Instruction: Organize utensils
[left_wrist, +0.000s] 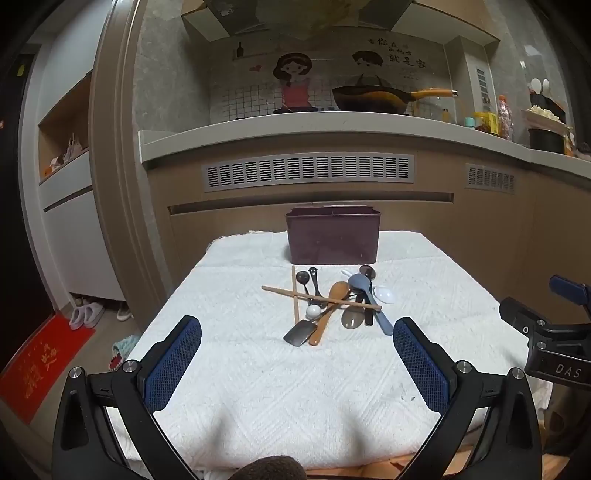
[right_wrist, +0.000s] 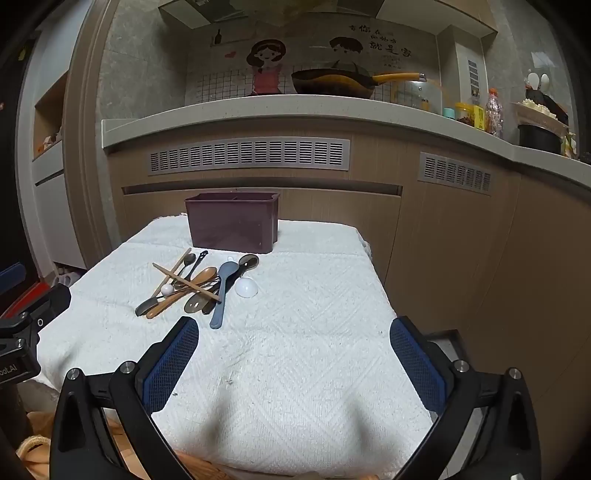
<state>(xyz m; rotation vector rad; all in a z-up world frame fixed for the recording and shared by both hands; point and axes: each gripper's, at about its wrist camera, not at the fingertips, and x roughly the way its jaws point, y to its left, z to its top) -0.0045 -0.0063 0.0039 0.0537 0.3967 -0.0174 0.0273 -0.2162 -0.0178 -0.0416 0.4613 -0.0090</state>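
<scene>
Both grippers wide and empty: our left gripper (left_wrist: 297, 360), right gripper (right_wrist: 294, 360). Utensil pile (left_wrist: 332, 306) lies ahead of the left one, in front of the maroon bin (left_wrist: 332, 236) (handles mostly toward us). Left is nearer; blue spoon (right_wrist: 222, 295) suits right.

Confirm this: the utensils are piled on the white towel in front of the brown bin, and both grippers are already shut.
Wrong on the grippers. The left gripper and right gripper are both open and hold nothing, as each wrist view shows. The utensils do lie on the white towel before the brown bin.
</scene>
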